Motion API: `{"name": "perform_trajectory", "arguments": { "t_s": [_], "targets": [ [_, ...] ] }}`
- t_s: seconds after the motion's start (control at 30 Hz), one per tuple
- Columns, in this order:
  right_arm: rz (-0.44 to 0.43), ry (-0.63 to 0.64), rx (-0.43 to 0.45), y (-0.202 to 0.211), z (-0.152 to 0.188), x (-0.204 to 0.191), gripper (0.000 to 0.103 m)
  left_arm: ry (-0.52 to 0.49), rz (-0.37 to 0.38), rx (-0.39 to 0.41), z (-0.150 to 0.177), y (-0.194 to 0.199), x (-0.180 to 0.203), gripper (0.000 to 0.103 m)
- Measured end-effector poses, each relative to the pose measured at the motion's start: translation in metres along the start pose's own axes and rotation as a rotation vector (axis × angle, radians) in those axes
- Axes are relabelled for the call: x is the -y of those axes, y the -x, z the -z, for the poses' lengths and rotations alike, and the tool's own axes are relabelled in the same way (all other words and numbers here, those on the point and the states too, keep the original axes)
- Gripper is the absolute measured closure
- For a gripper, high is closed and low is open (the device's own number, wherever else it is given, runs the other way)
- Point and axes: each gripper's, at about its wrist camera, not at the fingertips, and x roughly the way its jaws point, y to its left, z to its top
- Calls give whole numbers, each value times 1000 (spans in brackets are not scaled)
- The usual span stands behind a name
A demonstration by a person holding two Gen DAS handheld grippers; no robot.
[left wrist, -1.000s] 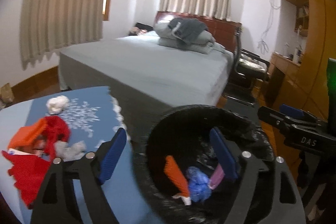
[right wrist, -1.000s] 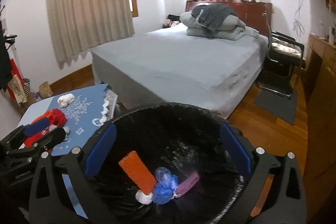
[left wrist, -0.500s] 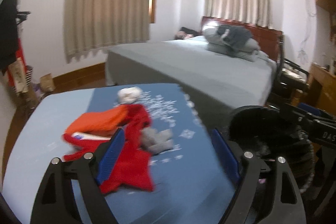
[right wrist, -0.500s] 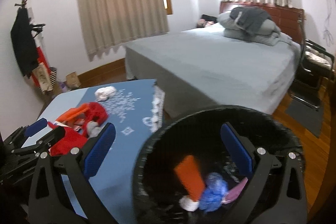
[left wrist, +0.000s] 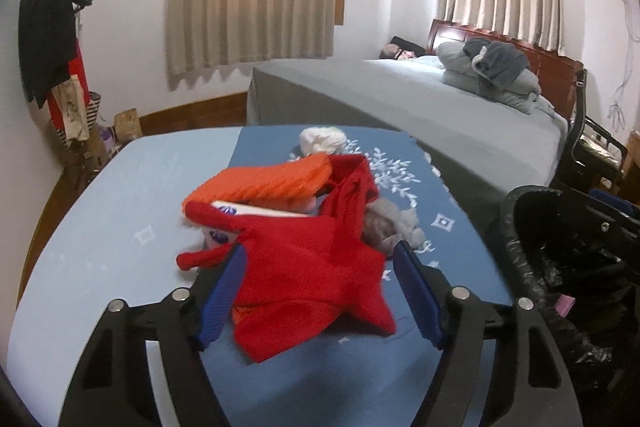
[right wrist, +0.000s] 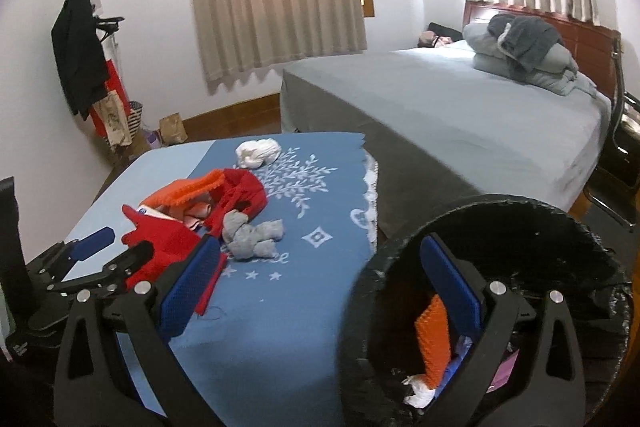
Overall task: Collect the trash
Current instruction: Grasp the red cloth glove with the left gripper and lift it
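Bedroom: blue-clothed bench, grey bed behind, curtained windows. On the bench, red cloth heaped with orange knit, grey rag, white wad. Left gripper spread, just narrowing, straddling the red cloth; contact unclear. Only in the right wrist view: inside of black bin, orange scrap. Right gripper spread, holding nothing.

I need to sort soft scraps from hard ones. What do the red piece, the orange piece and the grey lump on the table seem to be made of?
Red piece: looks like soft matte knit or fleece, since it folds limply. Orange piece: ribbed, matte, probably knit fabric or foam netting. Grey lump: crumpled matte cloth, perhaps a sock.
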Motion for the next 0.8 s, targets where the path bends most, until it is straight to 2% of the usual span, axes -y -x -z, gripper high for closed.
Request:
{"name": "perform_trajectory", "arguments": {
  "t_s": [0.33, 0.4, 0.6, 0.63, 0.8],
  "targets": [
    [-8, 12, -36, -14, 9, -7, 5, 10, -16, -40, 5, -27, -7, 30],
    [-7, 15, -38, -15, 10, -8, 5, 12, -15, -48, 7, -30, -5, 33],
    [-9, 17, -48, -19, 10, -10, 5, 13, 3, -73, 8, -37, -4, 64],
    [-10, 17, -50, -20, 10, -11, 5, 14, 9, -75, 8, -37, -4, 73],
    [-13, 30, -50, -19, 10, -13, 5, 27, 26, -61, 5, -27, -4, 83]
  ]
}}
